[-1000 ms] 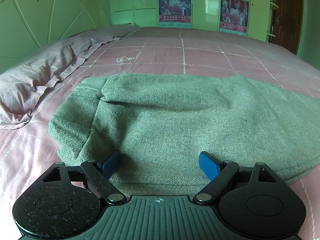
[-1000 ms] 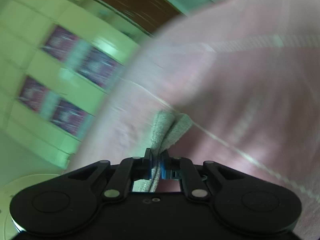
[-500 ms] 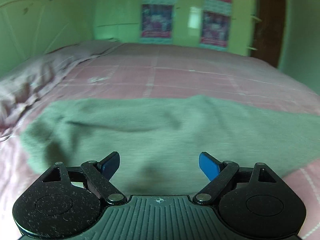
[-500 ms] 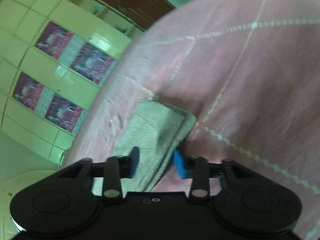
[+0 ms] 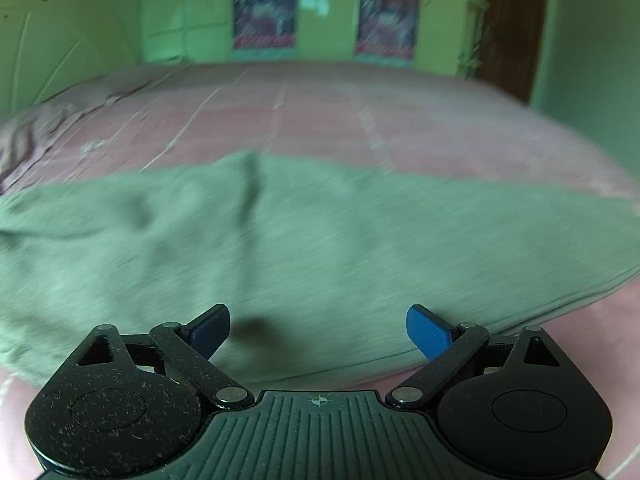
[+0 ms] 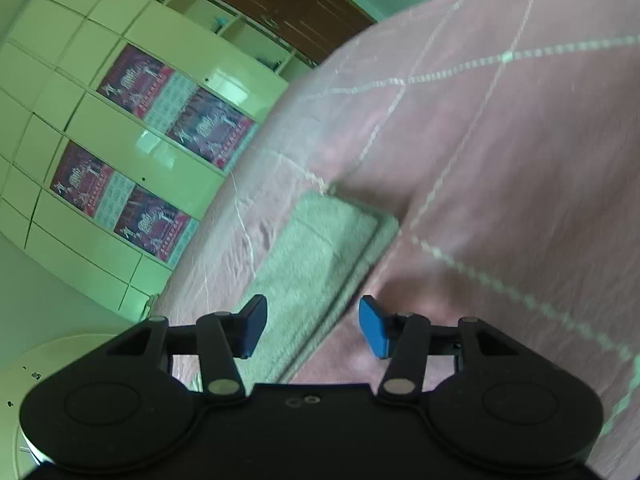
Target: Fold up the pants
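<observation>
Left wrist view: a pink bedspread (image 5: 400,120) with pale grid lines covers a bed in a green-walled room, posters (image 5: 264,20) on the cupboards beyond it, their writing too blurred to read. Green pants (image 5: 320,248) lie across the bedspread. The left gripper (image 5: 318,330) hangs over the pants, jaws wide apart, empty. The right gripper (image 6: 312,326) is likewise spread, straddling the pants' folded end (image 6: 320,256), holding nothing.

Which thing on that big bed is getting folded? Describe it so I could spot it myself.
Start at the wide bed under its pink checked sheet. Across the near side lie the pants, spread flat. They are the only grey-green, coarse-woven cloth there; the crumpled bedding at the left is pink like the sheet.
</observation>
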Demonstrator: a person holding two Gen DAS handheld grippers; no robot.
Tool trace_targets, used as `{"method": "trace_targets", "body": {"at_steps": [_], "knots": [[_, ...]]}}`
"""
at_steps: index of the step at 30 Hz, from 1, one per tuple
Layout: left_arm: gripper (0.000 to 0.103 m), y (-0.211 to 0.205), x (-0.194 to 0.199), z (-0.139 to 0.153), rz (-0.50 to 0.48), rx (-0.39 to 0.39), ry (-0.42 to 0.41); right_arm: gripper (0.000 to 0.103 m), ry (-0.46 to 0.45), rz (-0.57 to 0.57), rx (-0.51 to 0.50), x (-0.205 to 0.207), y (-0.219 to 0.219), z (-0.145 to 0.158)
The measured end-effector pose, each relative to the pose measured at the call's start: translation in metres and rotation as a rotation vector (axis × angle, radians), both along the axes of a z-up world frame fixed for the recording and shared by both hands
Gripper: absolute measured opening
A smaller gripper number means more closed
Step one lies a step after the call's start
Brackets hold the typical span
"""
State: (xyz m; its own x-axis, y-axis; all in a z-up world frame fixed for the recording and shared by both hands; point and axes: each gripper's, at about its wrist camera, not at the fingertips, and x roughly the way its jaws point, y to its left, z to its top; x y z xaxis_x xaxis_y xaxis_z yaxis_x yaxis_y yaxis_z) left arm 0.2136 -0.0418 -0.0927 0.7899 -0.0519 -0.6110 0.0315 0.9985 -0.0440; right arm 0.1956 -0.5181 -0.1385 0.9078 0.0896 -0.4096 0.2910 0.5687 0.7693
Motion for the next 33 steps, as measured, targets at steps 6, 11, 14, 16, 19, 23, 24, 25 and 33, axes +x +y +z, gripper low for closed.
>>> {"method": "trace_targets", "body": {"at_steps": [6,11,14,16,19,23,24,25,33], "knots": [[0.094,-0.097,0.017,0.005,-0.137,-0.066,-0.002,0.04,-0.004,-0.058,0.045,0.002,-0.012,-0.004],[0.103,-0.162,0.032,-0.006,-0.188,-0.019,0.102,0.04,-0.011,-0.039,0.069,0.003,-0.017,-0.011],[0.103,-0.177,0.028,-0.011,-0.179,0.061,0.097,0.04,-0.021,-0.028,0.078,0.003,-0.019,-0.014],[0.103,-0.173,0.023,-0.006,-0.167,0.036,0.086,0.04,-0.029,-0.03,0.083,0.002,-0.019,-0.016],[0.103,-0.17,0.016,0.001,-0.148,0.009,0.067,0.038,-0.03,-0.031,0.084,0.002,-0.02,-0.019],[0.103,-0.17,0.009,0.006,-0.134,-0.017,0.05,0.038,-0.03,-0.03,0.084,0.001,-0.018,-0.019],[0.103,-0.168,0.012,0.009,-0.134,-0.022,0.047,0.038,-0.031,-0.029,0.084,0.001,-0.018,-0.019],[0.103,-0.167,0.01,0.011,-0.138,-0.033,0.041,0.038,-0.032,-0.026,0.084,0.001,-0.019,-0.02],[0.103,-0.168,0.051,-0.014,-0.124,-0.018,0.142,0.038,-0.048,-0.03,0.107,0.001,-0.02,-0.022]]}}
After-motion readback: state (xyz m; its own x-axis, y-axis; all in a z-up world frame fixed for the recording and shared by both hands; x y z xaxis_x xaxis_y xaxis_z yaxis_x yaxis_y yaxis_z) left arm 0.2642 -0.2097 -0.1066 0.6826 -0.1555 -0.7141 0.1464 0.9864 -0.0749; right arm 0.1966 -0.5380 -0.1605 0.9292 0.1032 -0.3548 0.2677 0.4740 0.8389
